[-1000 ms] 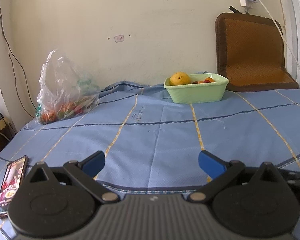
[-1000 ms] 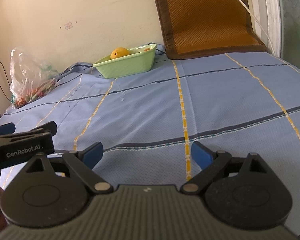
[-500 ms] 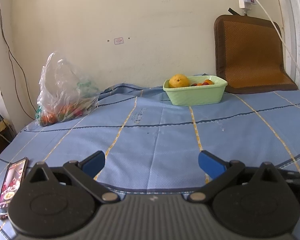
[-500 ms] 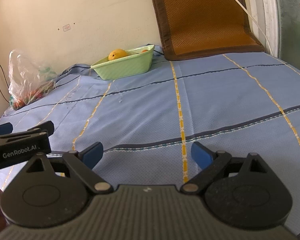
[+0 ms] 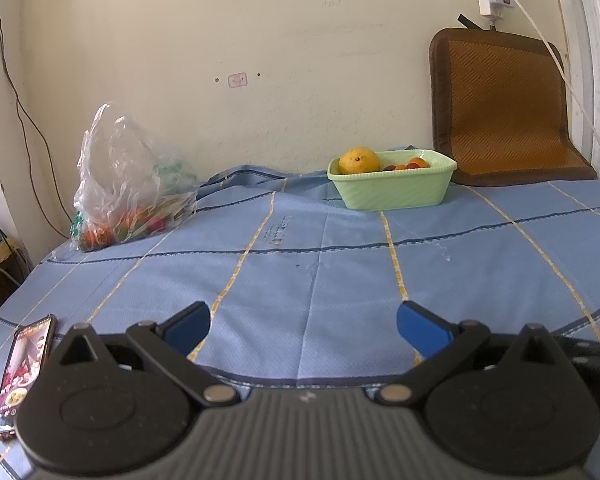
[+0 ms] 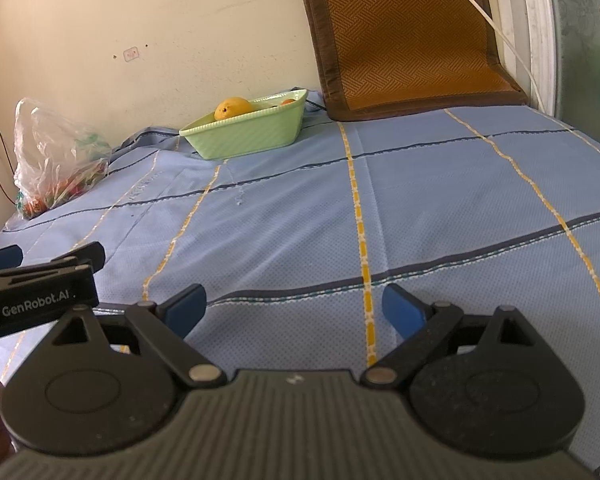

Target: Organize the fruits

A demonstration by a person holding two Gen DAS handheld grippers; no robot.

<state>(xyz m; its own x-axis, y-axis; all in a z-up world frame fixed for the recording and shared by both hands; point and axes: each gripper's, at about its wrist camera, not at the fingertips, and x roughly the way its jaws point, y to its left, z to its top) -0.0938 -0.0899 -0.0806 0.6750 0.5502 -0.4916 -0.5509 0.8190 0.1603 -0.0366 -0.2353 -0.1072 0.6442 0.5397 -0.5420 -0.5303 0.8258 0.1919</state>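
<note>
Both tongs hover low over the near edge of a bed covered in a blue sheet [image 5: 340, 272] with yellow and dark stripes. The left tongs [image 5: 303, 322] are spread wide with nothing between their blue tips, and the right tongs [image 6: 294, 308] are likewise spread and empty. In the right wrist view the left device shows at the left margin, just beside the right one.

A pale green basin [image 5: 394, 184] sits at the far edge of the bed, close to the wall, holding 1 large yellow-orange fruit [image 5: 359, 160] at its left end and a few smaller orange and red fruits [image 5: 410, 165] beside it. A clear plastic bag [image 5: 128, 184] with more red and orange fruit inside lies at the far left corner. A brown woven cushion [image 5: 504, 108] leans on the wall at the far right corner. A phone [image 5: 24, 372] lies face up at the near left edge.
</note>
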